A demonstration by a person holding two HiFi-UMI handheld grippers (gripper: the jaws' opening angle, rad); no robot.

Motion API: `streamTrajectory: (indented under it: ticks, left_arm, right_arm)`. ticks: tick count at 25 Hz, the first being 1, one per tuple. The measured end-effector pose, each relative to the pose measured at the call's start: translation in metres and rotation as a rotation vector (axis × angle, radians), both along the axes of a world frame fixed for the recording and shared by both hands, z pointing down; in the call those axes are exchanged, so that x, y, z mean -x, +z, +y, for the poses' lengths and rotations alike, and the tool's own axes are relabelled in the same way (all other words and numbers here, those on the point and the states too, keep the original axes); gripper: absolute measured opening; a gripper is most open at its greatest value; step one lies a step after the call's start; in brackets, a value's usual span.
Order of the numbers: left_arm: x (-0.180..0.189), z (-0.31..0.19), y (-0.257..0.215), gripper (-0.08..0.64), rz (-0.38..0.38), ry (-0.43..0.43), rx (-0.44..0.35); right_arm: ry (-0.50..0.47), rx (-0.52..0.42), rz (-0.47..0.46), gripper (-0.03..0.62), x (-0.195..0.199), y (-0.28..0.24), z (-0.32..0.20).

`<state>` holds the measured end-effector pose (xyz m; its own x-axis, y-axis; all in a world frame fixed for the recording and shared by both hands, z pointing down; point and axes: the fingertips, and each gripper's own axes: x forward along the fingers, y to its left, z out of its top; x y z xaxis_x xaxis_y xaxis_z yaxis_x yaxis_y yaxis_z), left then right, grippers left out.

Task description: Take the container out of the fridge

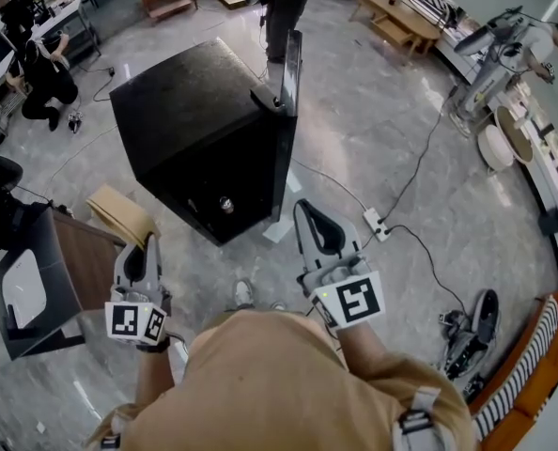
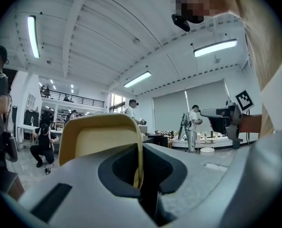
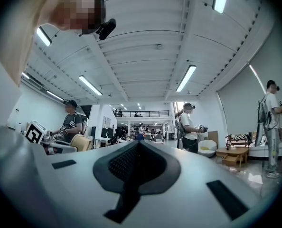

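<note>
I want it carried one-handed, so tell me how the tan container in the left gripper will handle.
The tan container is probably light: the left gripper holds it by one thin wall. It looks stiff, not sagging. Pinched off-centre, it may pivot if jolted.

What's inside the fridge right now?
Only one small round object shows inside the black fridge, past its open door. The rest of the interior is dark and hidden under the top. The tan container is outside, clamped in the left gripper.

Floor (image 1: 373,130): grey polished stone tiles. Ceiling (image 3: 145,46): white, with strip lights (image 3: 186,77). Wooden bench (image 1: 396,17) at far side.
</note>
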<state>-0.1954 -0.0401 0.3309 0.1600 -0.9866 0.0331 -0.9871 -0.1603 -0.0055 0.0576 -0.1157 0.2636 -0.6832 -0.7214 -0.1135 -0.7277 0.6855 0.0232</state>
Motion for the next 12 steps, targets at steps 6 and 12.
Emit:
streamTrajectory:
  ticks: [6,12]
  left_arm:
    - [0.016,0.01,-0.008,0.014,0.014,-0.047,-0.025]
    - [0.033,0.012,-0.02,0.014,0.012,-0.088,-0.052]
  right_arm:
    - [0.005,-0.024,0.004,0.0,-0.002,-0.009,-0.005]
    - [0.022,-0.037,-0.005,0.0,-0.006,-0.017,-0.011]
